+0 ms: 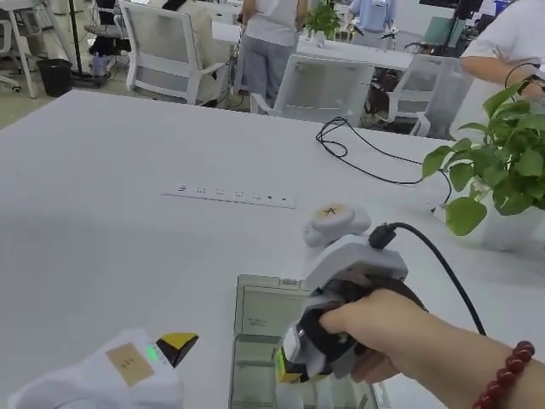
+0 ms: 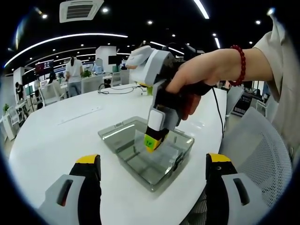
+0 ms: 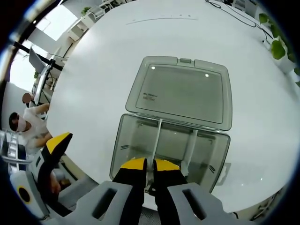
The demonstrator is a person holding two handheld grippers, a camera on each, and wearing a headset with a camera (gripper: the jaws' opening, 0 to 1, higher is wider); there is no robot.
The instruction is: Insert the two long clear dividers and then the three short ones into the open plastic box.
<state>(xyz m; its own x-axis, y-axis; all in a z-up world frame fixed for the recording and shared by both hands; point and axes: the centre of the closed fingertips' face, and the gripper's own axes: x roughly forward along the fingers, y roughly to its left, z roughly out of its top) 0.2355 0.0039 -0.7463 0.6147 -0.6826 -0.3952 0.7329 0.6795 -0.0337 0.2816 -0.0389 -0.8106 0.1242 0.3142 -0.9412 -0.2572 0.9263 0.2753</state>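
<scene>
Right gripper (image 3: 150, 164) has its yellow-tipped jaws pinched onto a long clear plastic divider (image 3: 156, 136). That divider stands on edge inside the open smoky-clear plastic box (image 3: 123, 140), running from the hinge side to the near wall. A second long clear divider (image 3: 191, 146) stands parallel just to its right. Left gripper (image 2: 152, 160) hovers beside the box with its jaws spread wide, holding nothing.

On the flat-open hinged lid (image 3: 187, 93) I see a small block of print that I can't read. The tan sticker (image 1: 128, 363) on the left gripper's body and the marks along the white strip (image 1: 230, 196) farther out are just as illegible.

The box sits close to the near rounded edge of the white table (image 1: 102, 213). Past the lid I have open tabletop up to the strip. A black cable (image 1: 366, 158) and a green-leaved plant in a white pot (image 1: 498, 183) sit off to the right, well apart from the box.
</scene>
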